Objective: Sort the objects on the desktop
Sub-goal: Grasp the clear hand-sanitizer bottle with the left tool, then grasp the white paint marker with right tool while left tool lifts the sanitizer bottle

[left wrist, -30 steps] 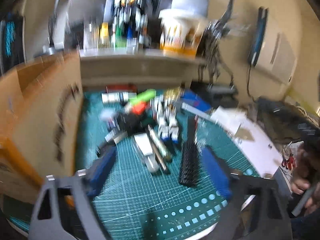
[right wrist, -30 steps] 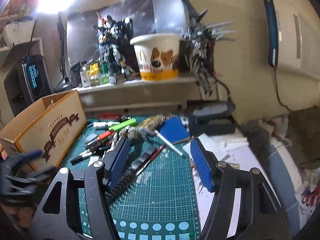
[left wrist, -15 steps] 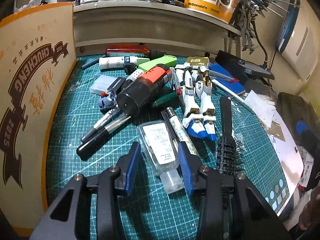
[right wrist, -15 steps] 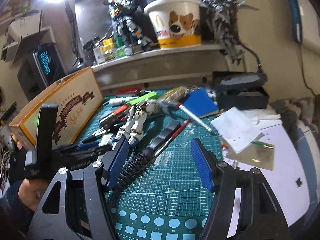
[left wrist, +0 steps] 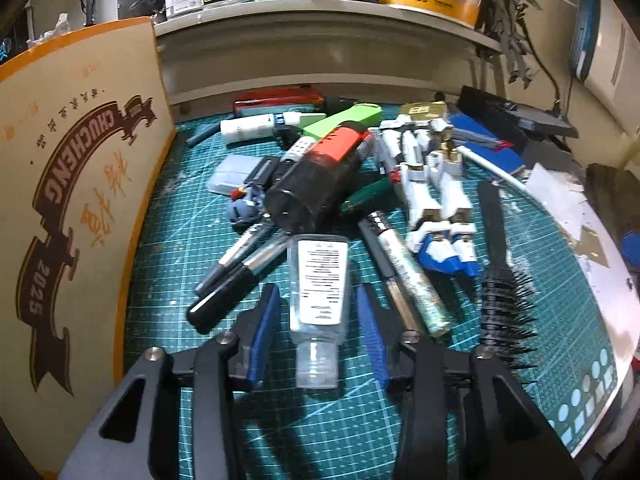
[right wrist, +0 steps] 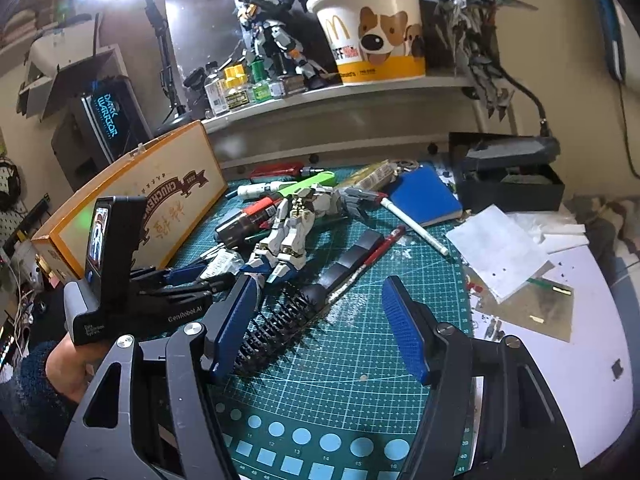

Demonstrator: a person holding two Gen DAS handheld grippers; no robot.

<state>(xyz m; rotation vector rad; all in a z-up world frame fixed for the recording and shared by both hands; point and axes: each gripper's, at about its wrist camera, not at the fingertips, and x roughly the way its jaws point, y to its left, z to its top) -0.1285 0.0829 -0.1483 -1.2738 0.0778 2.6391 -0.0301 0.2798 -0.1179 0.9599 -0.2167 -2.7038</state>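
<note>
The left claw point(left wrist: 316, 314) straddles the clear bottle point(left wrist: 319, 292) lying cap-first on the green mat point(left wrist: 168, 240) of the desk; its pads have just been closing and look not quite touching. The right claw point(right wrist: 320, 328) waits spread and empty beside the hairbrush point(right wrist: 280, 320), leaving room.

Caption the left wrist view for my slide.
Left gripper closing around a clear sanitizer bottle amid desk clutter on a green cutting mat.
</note>
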